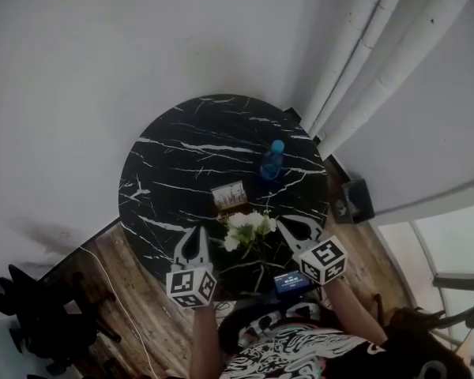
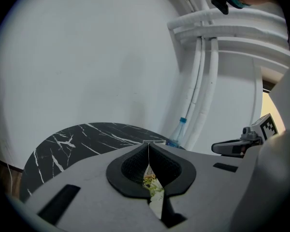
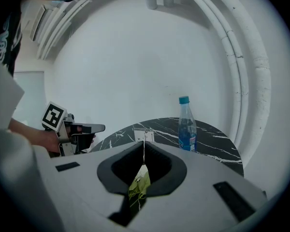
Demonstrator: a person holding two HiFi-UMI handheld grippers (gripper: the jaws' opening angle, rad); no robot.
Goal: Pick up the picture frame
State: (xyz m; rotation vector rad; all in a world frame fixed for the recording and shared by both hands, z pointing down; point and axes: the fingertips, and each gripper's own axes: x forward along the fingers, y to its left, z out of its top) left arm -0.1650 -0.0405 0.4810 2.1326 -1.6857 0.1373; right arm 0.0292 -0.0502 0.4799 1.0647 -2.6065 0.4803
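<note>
Head view: a small picture frame (image 1: 230, 197) sits mid-way across a round black marble table (image 1: 174, 148). A blue bottle (image 1: 272, 159) is just beyond it, white flowers (image 1: 249, 229) nearer. The left gripper (image 1: 197, 230) and right gripper (image 1: 287, 224) flank the flowers.
Left gripper view: jaws pressed together, holding nothing.
Right gripper view: jaws likewise together, empty.

Closed right claw (image 3: 144, 144) faces blue bottle (image 3: 186, 127) on black table (image 3: 216, 138).

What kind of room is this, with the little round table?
Probably a corner of a home or lounge, though I can't be sure. A small round black marble table holds a picture frame, white flowers and a water bottle, and it stands on a wooden floor.
</note>
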